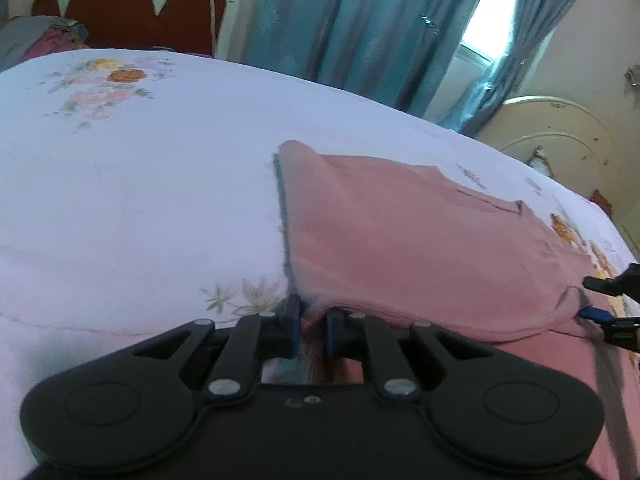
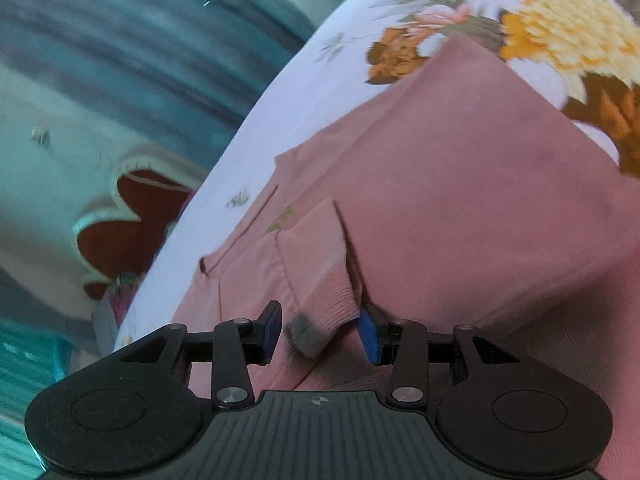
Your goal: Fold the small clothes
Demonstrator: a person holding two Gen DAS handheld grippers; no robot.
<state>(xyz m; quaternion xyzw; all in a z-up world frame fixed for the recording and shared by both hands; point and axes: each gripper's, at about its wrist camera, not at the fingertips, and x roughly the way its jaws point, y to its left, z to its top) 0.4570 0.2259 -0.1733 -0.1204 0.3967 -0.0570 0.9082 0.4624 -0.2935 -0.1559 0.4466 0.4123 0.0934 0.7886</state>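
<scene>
Left claw (image 1: 311,330) was pinched tight on the pink top's (image 1: 420,248) near hem, lower middle of frame. Right claw (image 2: 320,334) sat spread around a ribbed cuff (image 2: 320,276), not gripping. Garment stretched away up-frame over the floral bed (image 1: 140,200).

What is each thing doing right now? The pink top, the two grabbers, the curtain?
Pink top: partly folded, lying on the bed.
Left gripper: shut on the top's edge.
Right gripper: open around a ribbed cuff.
Curtain: parted, window showing.
</scene>
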